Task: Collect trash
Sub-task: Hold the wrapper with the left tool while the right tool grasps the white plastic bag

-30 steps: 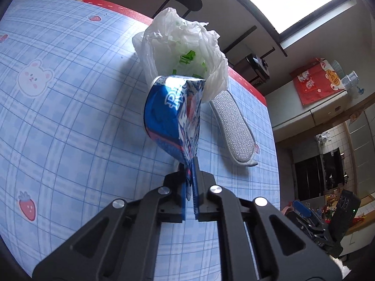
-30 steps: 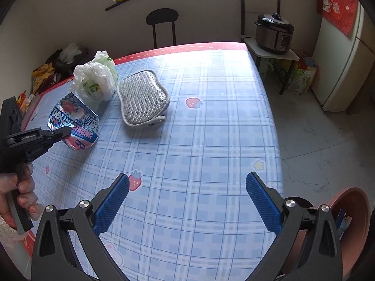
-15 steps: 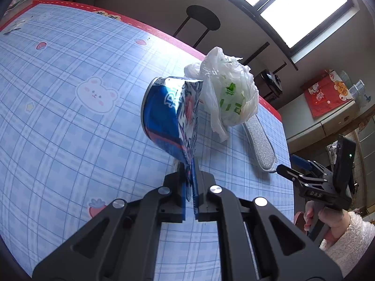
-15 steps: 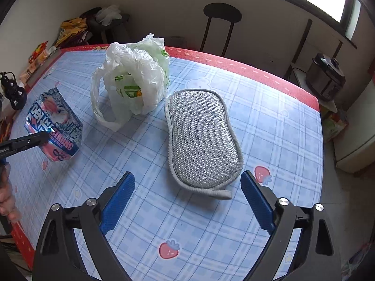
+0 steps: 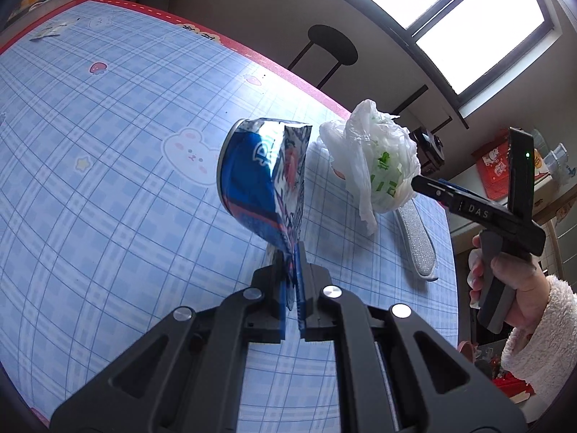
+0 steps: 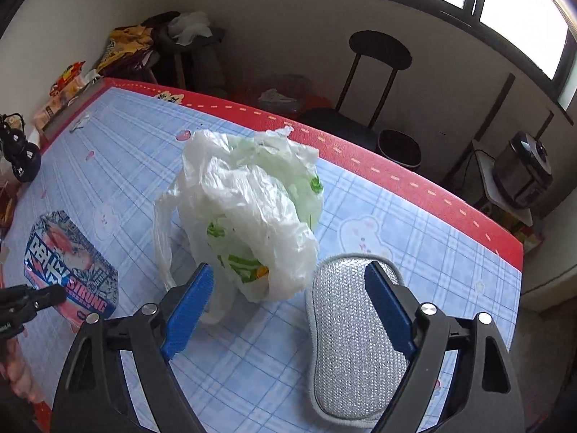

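A crumpled blue and pink snack wrapper hangs above the checked tablecloth, pinched by its lower edge in my shut left gripper. In the right wrist view the wrapper shows at the left, with the left gripper at its near corner. A white plastic bag with green print sits in the middle of the table. My right gripper stands open just in front of it, its blue pads wide on either side of the bag's near bottom edge. The left wrist view shows the right gripper reaching the bag from the right.
A silver mesh scrubbing pad lies flat just right of the bag, under the right finger. A hand in a fluffy white sleeve holds the right gripper. Beyond the table's red far edge stand a black chair, a black bin and a cooker.
The right gripper has swept from over bare tablecloth near the table's edge up to the white bag. The left gripper carried the wrapper leftward, away from the bag.
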The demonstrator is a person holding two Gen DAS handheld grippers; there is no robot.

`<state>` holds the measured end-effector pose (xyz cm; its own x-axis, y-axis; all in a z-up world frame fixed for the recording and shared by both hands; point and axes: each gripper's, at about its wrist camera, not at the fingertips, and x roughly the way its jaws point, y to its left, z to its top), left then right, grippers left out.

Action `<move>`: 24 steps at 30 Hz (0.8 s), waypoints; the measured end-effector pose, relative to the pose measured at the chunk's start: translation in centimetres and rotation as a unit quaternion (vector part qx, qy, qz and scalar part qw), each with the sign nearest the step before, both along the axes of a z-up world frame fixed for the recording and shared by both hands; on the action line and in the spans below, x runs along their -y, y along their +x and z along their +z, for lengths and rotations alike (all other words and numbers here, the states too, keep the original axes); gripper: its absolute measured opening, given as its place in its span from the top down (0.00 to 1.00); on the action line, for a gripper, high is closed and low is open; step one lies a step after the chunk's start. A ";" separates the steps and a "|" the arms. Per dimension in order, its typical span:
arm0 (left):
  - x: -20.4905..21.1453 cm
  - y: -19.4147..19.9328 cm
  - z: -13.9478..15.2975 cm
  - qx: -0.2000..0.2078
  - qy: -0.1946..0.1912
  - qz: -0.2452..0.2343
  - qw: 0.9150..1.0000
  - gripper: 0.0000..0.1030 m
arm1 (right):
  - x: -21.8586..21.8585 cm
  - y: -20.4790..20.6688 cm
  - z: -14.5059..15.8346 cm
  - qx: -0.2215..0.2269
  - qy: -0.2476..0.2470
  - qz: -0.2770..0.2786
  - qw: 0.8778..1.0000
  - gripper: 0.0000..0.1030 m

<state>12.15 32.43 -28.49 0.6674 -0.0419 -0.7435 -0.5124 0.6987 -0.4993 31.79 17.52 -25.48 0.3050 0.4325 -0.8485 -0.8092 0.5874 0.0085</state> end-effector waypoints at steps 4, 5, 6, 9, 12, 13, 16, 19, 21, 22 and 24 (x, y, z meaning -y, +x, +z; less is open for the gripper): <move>-0.2 -0.4 0.1 -0.001 0.001 0.003 1.000 0.92 | -2.2 1.2 0.3 -0.025 0.021 -0.022 0.999 0.21; -0.2 -0.6 0.3 0.000 0.004 0.003 1.000 0.92 | -2.6 1.5 0.1 -0.036 0.019 -0.028 0.999 0.36; -0.2 -0.8 0.4 -0.001 0.007 0.003 1.000 0.92 | -3.1 1.6 -0.4 -0.048 0.005 -0.032 0.998 0.61; -0.1 -1.6 0.8 0.003 0.006 0.006 1.000 0.92 | -3.3 1.0 -1.4 -0.075 -0.014 -0.037 0.996 0.82; 0.2 -2.3 1.2 0.007 0.003 0.011 1.000 0.92 | -2.2 -0.8 -0.7 -0.071 0.011 -0.026 0.997 0.86; 0.3 -2.6 1.3 0.007 0.002 0.012 1.000 0.92 | -1.6 -1.6 -0.4 -0.071 0.019 -0.024 0.997 0.86; 1.1 -3.4 1.7 0.005 0.006 0.009 1.000 0.92 | 0.9 -3.9 0.1 -0.075 0.045 -0.022 0.996 0.86; 2.2 -4.4 2.1 0.002 0.003 0.004 1.000 0.92 | 4.1 -6.5 0.5 -0.072 0.062 -0.026 0.995 0.86; 3.1 -5.1 2.4 0.001 0.000 -0.001 1.000 0.92 | 6.6 -8.3 0.7 -0.071 0.074 -0.034 0.994 0.86; 3.6 -5.4 2.5 0.001 0.001 -0.005 1.000 0.92 | 8.1 -9.0 0.8 -0.075 0.084 -0.041 0.993 0.86; 4.7 -5.9 2.9 -0.001 0.000 -0.016 1.000 0.92 | 11.2 -10.3 0.9 -0.088 0.107 -0.064 0.988 0.86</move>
<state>6.21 27.73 -25.57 0.6644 -0.0637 -0.7447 -0.4909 0.7141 -0.4990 21.52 6.33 -24.53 0.2250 0.5751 -0.7866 -0.7034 0.6545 0.2773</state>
